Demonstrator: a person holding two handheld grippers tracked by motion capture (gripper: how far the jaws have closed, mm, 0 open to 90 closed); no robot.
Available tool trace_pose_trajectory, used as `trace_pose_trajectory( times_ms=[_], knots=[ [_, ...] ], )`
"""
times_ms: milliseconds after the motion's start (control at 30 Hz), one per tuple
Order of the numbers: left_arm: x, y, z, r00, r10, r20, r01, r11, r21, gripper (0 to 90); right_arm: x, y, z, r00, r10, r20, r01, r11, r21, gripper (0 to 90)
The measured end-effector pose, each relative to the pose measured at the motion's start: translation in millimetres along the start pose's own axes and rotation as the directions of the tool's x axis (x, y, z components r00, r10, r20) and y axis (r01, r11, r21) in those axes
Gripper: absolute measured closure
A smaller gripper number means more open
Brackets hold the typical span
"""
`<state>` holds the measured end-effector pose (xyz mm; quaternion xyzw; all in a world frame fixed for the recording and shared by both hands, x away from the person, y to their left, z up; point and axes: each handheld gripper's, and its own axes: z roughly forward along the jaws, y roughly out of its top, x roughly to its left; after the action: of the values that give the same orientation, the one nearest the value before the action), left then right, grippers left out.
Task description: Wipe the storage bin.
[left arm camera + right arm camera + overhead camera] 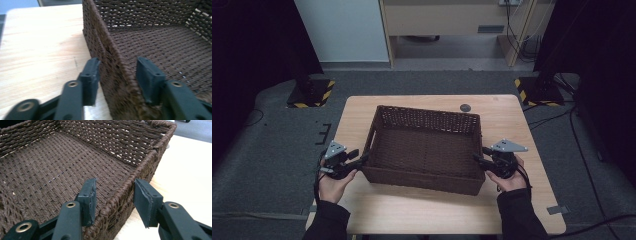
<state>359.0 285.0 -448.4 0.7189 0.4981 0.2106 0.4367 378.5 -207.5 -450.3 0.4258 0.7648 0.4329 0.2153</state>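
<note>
Wood table [512, 125], grey floor [272, 165] — both claws apart, astride basket [427, 150] side walls, not clamped

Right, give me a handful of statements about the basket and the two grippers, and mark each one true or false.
1. The basket has nothing inside it. True.
2. The left gripper straddles a side wall of the basket, one finger outside and one inside. True.
3. The right gripper hangs above the middle of the basket. False: it sits at the basket's side wall, with that wall between its fingers.
4. The basket lies upside down on the table. False: it stands upright, open side up.
5. The right gripper's fingers are clamped tight on the rim. False: gaps show between both fingers and the wall.
</note>
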Motion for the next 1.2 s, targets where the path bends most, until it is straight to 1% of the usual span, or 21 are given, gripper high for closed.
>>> trace_pose_trajectory(
  times_ms=[33,133,200,233,267,333,433,500,567,633,733,800,867,900,933,967,1000,1067,1100,1167,1200],
  knots=[
    [-0.5,0.3,0.9,1.0,-0.004,0.008,0.004,1.0,0.003,57.5,0.3,0.0,-0.7,1.0,-0.001,-0.001,0.001,1.0,0.002,53.8],
    [-2.1,2.6,3.5,0.9997,0.007,0.021,-0.007,0.9999,0.013,66.3,-0.3,1.9,-1.7,0.9998,-0.019,-0.004,0.019,1.0,-0.002,54.0],
    [-1.7,4.6,5.5,0.9999,0.007,0.012,-0.008,0.9998,0.02,69.0,-1.8,4.6,-3.2,0.9994,-0.033,-0.002,0.033,0.999,-0.017,56.0],
    [-0.9,5.6,6.7,1.0,0.008,0.003,-0.008,0.9998,0.021,69.6,-2.7,5.6,-3.6,0.9993,-0.036,0.006,0.036,0.999,-0.023,55.0],
    [0.4,6.4,8.0,1.0,0.005,-0.007,-0.005,0.9998,0.019,70.5,-4.1,6.7,-3.3,0.9993,-0.035,0.008,0.036,0.999,-0.031,55.3],
    [3.2,7.9,11.0,0.9998,-0.004,-0.018,0.004,0.9999,0.012,71.9,-7.4,8.8,-0.6,0.9997,-0.017,0.015,0.018,0.999,-0.045,55.6],
    [4.8,8.3,13.8,0.9999,-0.004,-0.017,0.004,0.9999,0.009,71.2,-10.3,9.1,8.0,0.9999,0.014,-0.003,-0.014,0.999,-0.047,57.1],
    [4.3,7.0,12.7,0.9998,0.0,-0.022,0.001,0.9999,0.017,66.6,-9.1,8.7,9.7,0.9999,0.013,0.001,-0.013,0.999,-0.043,58.0],
    [3.6,4.9,10.4,0.9999,-0.011,-0.001,0.012,0.9998,0.014,63.4,-8.9,8.5,8.4,1.0,0.009,0.001,-0.009,0.999,-0.04,59.4],
    [2.7,4.0,8.4,1.0,-0.01,-0.003,0.01,0.9999,0.013,62.3,-8.0,6.6,7.7,0.9998,0.02,0.001,-0.02,0.999,-0.049,59.6],
    [2.2,4.0,8.2,0.9999,-0.007,-0.008,0.007,0.9999,0.013,66.5,-7.4,3.9,5.5,0.9993,0.035,-0.012,-0.036,0.998,-0.058,59.3],
    [3.6,4.4,9.0,0.9998,-0.006,-0.017,0.006,0.9998,0.018,72.7,-5.2,2.8,1.8,0.9991,0.037,-0.02,-0.037,0.998,-0.05,58.7],
    [5.8,5.1,11.4,0.9998,-0.018,-0.008,0.018,0.9996,0.021,74.0,-3.9,3.7,-1.3,0.9993,0.026,-0.028,-0.027,0.999,-0.036,57.9],
    [6.6,5.9,12.5,0.9998,-0.016,-0.01,0.016,0.9996,0.025,74.4,-4.0,5.0,-2.5,0.9995,0.012,-0.03,-0.013,0.999,-0.029,58.7],
    [6.8,6.8,13.8,0.9998,-0.011,-0.016,0.011,0.9996,0.026,74.8,-4.1,7.2,-3.9,0.9996,0.004,-0.029,-0.005,1.0,-0.028,61.8],
    [7.2,7.7,15.1,0.9996,-0.003,-0.028,0.004,0.9997,0.025,75.5,-5.2,9.5,-4.8,0.9997,-0.004,-0.026,0.003,0.999,-0.038,61.9],
    [8.0,8.5,16.7,0.9993,-0.004,-0.037,0.005,0.9997,0.022,76.1,-6.1,11.4,-4.9,0.9999,-0.004,-0.01,0.004,0.999,-0.046,60.7],
    [10.8,9.4,20.0,0.9988,-0.014,-0.047,0.015,0.9998,0.011,77.3,-8.1,13.3,-1.4,0.9999,0.001,0.012,0.0,0.998,-0.055,59.7],
    [11.9,9.7,21.0,0.9988,-0.023,-0.044,0.023,0.9997,0.009,77.3,-8.8,13.3,1.3,0.9997,-0.002,0.025,0.004,0.999,-0.049,58.8],
    [12.9,9.9,19.4,0.999,-0.015,-0.041,0.015,0.9998,0.011,75.1,-9.4,11.7,6.8,0.9997,0.008,0.022,-0.007,0.999,-0.052,58.5],
    [12.7,10.1,17.3,0.9988,-0.008,-0.048,0.009,0.9999,0.006,72.9,-8.8,11.0,7.4,0.9997,0.008,0.025,-0.007,0.998,-0.057,58.7]
  ],
)
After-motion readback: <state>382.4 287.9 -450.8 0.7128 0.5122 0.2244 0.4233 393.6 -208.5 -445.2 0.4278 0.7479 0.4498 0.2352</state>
